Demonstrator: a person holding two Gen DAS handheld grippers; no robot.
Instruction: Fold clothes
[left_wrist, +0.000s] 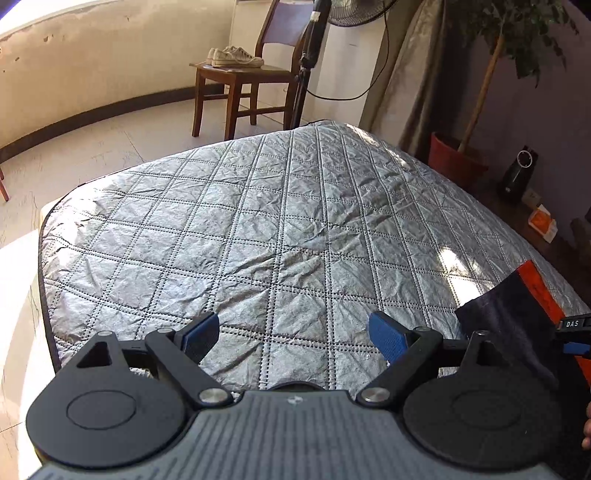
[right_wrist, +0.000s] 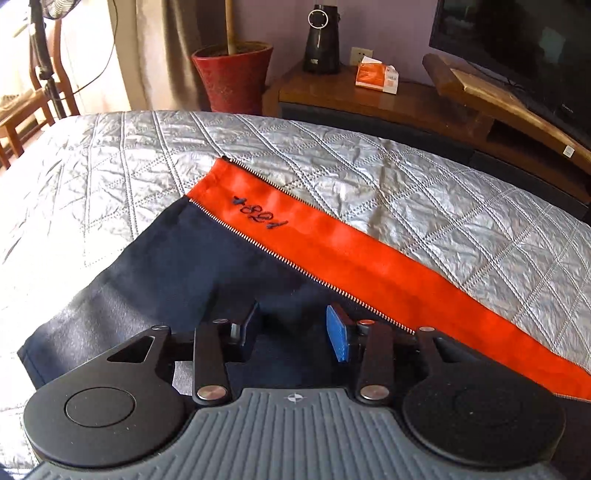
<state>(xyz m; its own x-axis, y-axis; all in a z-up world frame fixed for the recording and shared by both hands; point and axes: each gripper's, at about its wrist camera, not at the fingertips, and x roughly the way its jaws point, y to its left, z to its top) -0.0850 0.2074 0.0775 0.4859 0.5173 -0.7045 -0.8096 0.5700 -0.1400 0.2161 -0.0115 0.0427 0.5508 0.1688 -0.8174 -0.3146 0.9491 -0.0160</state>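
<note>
Two wrist views over a bed covered by a silver quilted cover (left_wrist: 258, 221). The left gripper (left_wrist: 293, 338) hovers above bare quilt with its blue-padded jaws spread wide and nothing between them. The task garment (right_wrist: 192, 258), navy with a broad orange band (right_wrist: 332, 251) and a metal zipper (right_wrist: 295, 267) running along the seam between the two colours, lies flat on the cover toward the right-hand side of the bed; dark embroidered characters sit on the orange band. In the left view only a corner of the garment (left_wrist: 517, 314) shows at the right edge, beside a part of the right gripper (left_wrist: 576, 336). The right gripper (right_wrist: 293, 330) is poised over the navy panel, just beside the zipper, its jaws partly apart; the pads do not press on the cloth, and whether the tips touch it cannot be told. Background: a wooden chair (left_wrist: 240, 85) bearing a pair of pale shoes (left_wrist: 234, 57), a standing fan (left_wrist: 314, 48), a plant in a red pot (right_wrist: 234, 74), a low wooden cabinet (right_wrist: 406, 99) with a tissue pack (right_wrist: 376, 77), and a dark television (right_wrist: 524, 48).
</note>
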